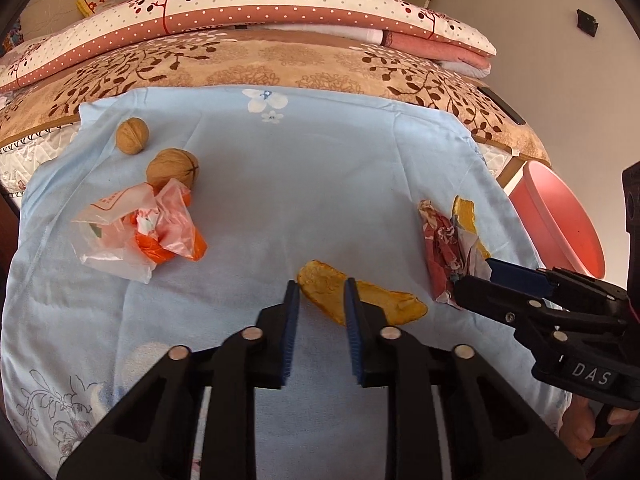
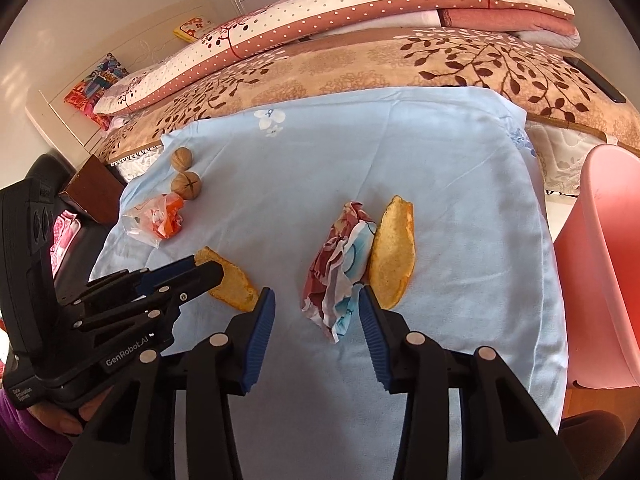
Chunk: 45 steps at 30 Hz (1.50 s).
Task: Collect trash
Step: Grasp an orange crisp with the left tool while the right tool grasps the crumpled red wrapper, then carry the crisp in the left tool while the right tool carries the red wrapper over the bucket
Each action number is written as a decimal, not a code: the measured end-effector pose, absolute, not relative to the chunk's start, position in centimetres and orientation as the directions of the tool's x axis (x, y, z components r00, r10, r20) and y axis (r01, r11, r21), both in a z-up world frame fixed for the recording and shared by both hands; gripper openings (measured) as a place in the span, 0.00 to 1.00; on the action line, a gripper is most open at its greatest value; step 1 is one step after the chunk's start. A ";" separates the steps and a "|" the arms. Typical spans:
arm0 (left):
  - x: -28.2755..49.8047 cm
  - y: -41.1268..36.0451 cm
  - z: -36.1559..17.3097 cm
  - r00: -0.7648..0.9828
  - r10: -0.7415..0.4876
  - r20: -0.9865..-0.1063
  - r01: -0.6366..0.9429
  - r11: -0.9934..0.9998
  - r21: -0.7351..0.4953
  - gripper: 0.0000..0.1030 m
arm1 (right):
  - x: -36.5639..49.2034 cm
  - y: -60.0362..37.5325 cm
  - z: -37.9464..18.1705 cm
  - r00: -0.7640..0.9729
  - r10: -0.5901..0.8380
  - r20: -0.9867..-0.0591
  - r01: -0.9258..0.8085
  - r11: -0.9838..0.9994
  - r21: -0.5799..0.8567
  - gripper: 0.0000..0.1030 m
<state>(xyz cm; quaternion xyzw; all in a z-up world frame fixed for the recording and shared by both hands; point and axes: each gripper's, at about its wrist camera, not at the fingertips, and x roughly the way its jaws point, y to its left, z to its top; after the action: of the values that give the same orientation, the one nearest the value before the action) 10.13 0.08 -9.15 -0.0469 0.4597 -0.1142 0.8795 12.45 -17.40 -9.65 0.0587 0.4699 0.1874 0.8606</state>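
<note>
We hold 2 tongs over a light blue sheet [image 1: 320,168] spread on the bed. Our left tongs [image 1: 322,294] stand partly open, with 1 end of a peel [image 1: 360,300] between the blue pads; whether the pads touch it we cannot tell, and the peel lies flat on the sheet. Our right tongs [image 2: 316,304] stand wider open around the near end of a crumpled wrapper [image 2: 340,276] (red, white and blue), with nothing gripped. A second peel [image 2: 392,256] lies touching the wrapper's right side. Farther left on the sheet sits a plastic bag [image 1: 136,232] with something orange inside, and just beyond it 2 walnuts: a near walnut [image 1: 174,168] touching the bag and a far walnut [image 1: 132,135] a little apart. A pink bin [image 2: 604,264] stands beside the bed on the right. Behind the sheet lie a brown leaf-print blanket [image 1: 280,64] and a dotted quilt [image 1: 260,4] folded on top. A dark phone [image 2: 596,78] rests on the blanket at the far right.
</note>
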 end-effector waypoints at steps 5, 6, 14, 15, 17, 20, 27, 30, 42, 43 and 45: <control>9.6 0.0 -8.4 0.586 -0.252 -0.770 0.173 0.967 -0.185 0.03 | 13.3 -17.2 -10.5 0.475 0.350 -0.807 -0.254 0.933 0.255 0.31; 9.4 0.0 -8.1 0.594 -0.252 -0.764 0.177 0.967 -0.181 0.03 | 13.4 -17.2 -10.6 0.474 0.341 -0.812 -0.250 0.936 0.247 0.25; 8.6 0.5 -5.5 0.644 -0.260 -0.720 0.174 0.966 -0.193 0.03 | 12.4 -18.0 -8.2 0.508 0.394 -0.766 -0.273 0.917 0.291 0.07; 8.5 0.5 -5.1 0.651 -0.262 -0.713 0.175 0.965 -0.196 0.03 | 12.1 -18.0 -7.5 0.520 0.400 -0.755 -0.279 0.915 0.293 0.07; 8.3 0.4 -4.4 0.663 -0.266 -0.699 0.178 0.964 -0.198 0.03 | 11.6 -18.3 -6.3 0.543 0.409 -0.734 -0.285 0.911 0.297 0.07; 8.3 0.0 -3.2 0.681 -0.274 -0.679 0.188 0.962 -0.199 0.03 | 11.1 -18.8 -4.6 0.578 0.409 -0.706 -0.284 0.912 0.295 0.07; 8.3 -2.4 -0.6 0.714 -0.300 -0.633 0.230 0.954 -0.193 0.03 | 10.2 -21.3 -2.0 0.645 0.373 -0.668 -0.243 0.928 0.283 0.07; 8.4 -3.7 0.1 0.721 -0.315 -0.618 0.252 0.949 -0.190 0.03 | 10.0 -22.5 -1.3 0.664 0.354 -0.659 -0.217 0.934 0.283 0.07; 9.3 -9.7 2.4 0.718 -0.399 -0.570 0.356 0.915 -0.192 0.03 | 9.5 -27.8 -0.5 0.718 0.248 -0.650 -0.091 0.960 0.266 0.07; 9.4 -10.3 2.5 0.716 -0.407 -0.567 0.367 0.911 -0.191 0.03 | 9.4 -28.3 -0.5 0.720 0.238 -0.652 -0.078 0.961 0.265 0.07; 9.5 -11.5 2.7 0.710 -0.423 -0.563 0.387 0.902 -0.190 0.03 | 9.4 -29.3 -0.5 0.725 0.215 -0.655 -0.052 0.964 0.260 0.07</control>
<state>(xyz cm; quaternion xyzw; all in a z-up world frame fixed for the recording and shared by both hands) 9.50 -11.48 2.67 -0.0291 0.3115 -0.2191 0.9242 9.45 -29.30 -0.50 0.1124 0.3640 0.0724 0.9218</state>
